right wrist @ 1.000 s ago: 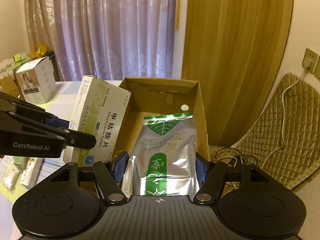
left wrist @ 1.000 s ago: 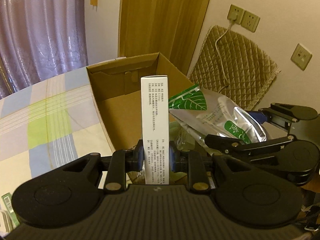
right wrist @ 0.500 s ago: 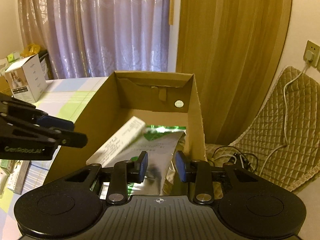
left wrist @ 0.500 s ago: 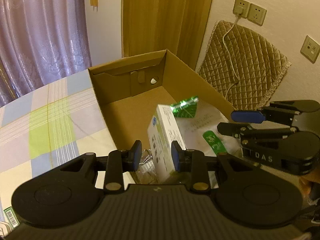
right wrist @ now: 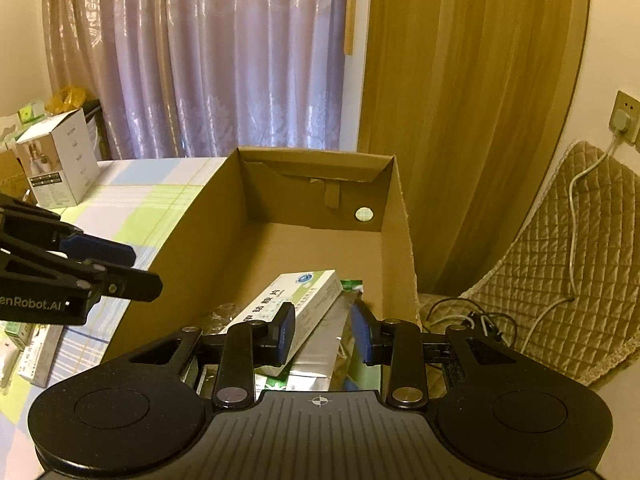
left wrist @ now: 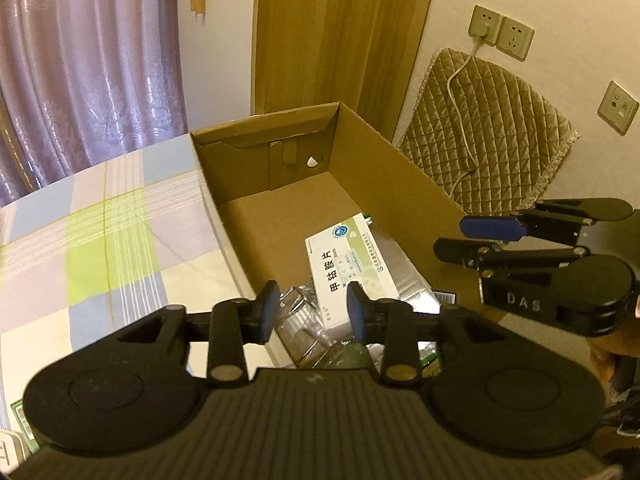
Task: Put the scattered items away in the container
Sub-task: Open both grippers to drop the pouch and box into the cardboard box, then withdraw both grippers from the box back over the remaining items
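A brown cardboard box [left wrist: 384, 184] is seen standing open on a bench covered with a checked cloth [left wrist: 108, 240]. Inside the box, a white and green medicine box [left wrist: 352, 264] is laid flat on top of a shiny silver bag [left wrist: 408, 280]. Some clear crinkly plastic [left wrist: 304, 316] is seen beside them, near the front of the box. The left gripper [left wrist: 312, 312] is held above the near end of the box, with its blue-padded fingers spread apart and nothing held between them. The medicine box lies below and just past it. The right gripper [right wrist: 324, 330] is also held over the near end of the box, with its fingers apart and nothing gripped. In the right wrist view the medicine box [right wrist: 296, 304] and the silver bag [right wrist: 328, 340] are seen under it. A tall white carton [right wrist: 58, 160] is stood on the bench, well apart from the box. More small packs [right wrist: 36, 352] are left on the cloth at the left edge.
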The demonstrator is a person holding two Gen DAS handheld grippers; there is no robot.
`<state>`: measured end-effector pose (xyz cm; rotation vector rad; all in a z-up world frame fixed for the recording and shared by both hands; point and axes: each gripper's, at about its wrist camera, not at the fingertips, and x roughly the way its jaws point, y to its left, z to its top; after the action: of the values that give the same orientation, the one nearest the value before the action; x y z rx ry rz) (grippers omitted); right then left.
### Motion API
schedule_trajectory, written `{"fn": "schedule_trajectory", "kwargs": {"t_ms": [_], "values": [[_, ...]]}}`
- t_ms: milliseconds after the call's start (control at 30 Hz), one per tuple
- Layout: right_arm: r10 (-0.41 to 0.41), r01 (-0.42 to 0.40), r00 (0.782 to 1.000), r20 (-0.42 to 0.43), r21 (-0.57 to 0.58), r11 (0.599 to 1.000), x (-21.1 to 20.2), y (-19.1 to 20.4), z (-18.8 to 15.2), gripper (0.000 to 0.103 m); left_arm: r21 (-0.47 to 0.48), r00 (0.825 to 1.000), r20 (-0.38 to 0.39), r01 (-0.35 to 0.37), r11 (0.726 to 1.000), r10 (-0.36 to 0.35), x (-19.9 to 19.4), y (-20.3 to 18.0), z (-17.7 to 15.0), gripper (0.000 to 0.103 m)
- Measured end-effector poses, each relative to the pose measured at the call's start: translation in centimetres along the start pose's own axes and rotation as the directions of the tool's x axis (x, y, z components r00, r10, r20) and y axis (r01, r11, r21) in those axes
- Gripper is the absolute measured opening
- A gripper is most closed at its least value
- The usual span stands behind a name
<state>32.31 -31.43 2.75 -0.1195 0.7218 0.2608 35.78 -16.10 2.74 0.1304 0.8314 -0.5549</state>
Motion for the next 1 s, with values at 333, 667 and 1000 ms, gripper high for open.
{"fn": "schedule_trajectory", "kwargs": {"t_ms": [333,667,1000], "values": [[-0.023,0.024,0.999,0.025,-0.040,0.999,-2.5,2.0,-1.5,0.071,-0.049,0.998,-0.002,-0.057,0.997,0.057,-3.8,1.1,-4.6,0.051],[0.018,-0.016,0.998,0.062,-0.025,1.000,-5.6,4.7,-2.4,0.091,-0.119,0.986,-0.036,-0.163,0.979,0.160,-8.7,4.1,-11.5,0.078],[0.120,-0.117,0.990,0.079,-0.037,0.992,-9.2,11.0,-3.7,0.103,-0.194,0.955,-0.065,-0.295,0.935,0.288,-15.8,8.5,-18.4,0.098]]}}
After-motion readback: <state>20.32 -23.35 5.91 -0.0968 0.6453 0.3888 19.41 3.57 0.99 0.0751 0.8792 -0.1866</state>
